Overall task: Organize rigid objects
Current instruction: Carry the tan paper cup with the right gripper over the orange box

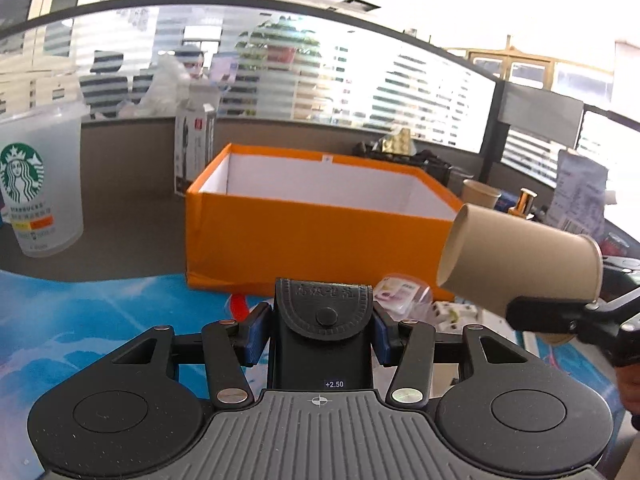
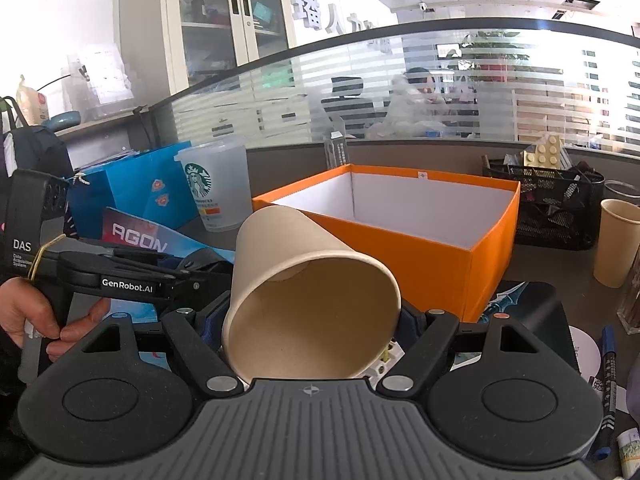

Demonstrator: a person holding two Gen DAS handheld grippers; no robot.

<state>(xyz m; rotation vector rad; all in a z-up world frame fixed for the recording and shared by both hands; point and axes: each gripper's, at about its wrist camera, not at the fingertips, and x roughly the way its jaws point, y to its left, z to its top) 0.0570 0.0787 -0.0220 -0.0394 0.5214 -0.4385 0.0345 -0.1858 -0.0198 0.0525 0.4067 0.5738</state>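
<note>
Placement comes next, as we judge it: both held things go into the orange box (image 1: pixel 320 236), which stands open with its white inside showing nothing. Our left gripper (image 1: pixel 325 330) is clamped on a black snap-flap pouch (image 1: pixel 325 320), blue pads pressing its two sides, directly in front of the box's near wall. Our right gripper (image 2: pixel 316 322) is closed on a brown paper cup (image 2: pixel 310 300) lying on its side, mouth toward the camera, base pointing at the box's near corner. We should lift each load over the rim before moving forward, since the near wall stands between both grippers and the inside. The cup is thin, so we should squeeze no harder. We should also take turns, as the two grippers sit close together, the cup just right of the pouch.

Around us: a frosted Starbucks tumbler (image 1: pixel 40 184) left of the box, a second paper cup (image 2: pixel 618 242) upright to the right, a black mesh organizer (image 2: pixel 552 204) behind, and small packets (image 1: pixel 404 294) on the blue mat by the box.
</note>
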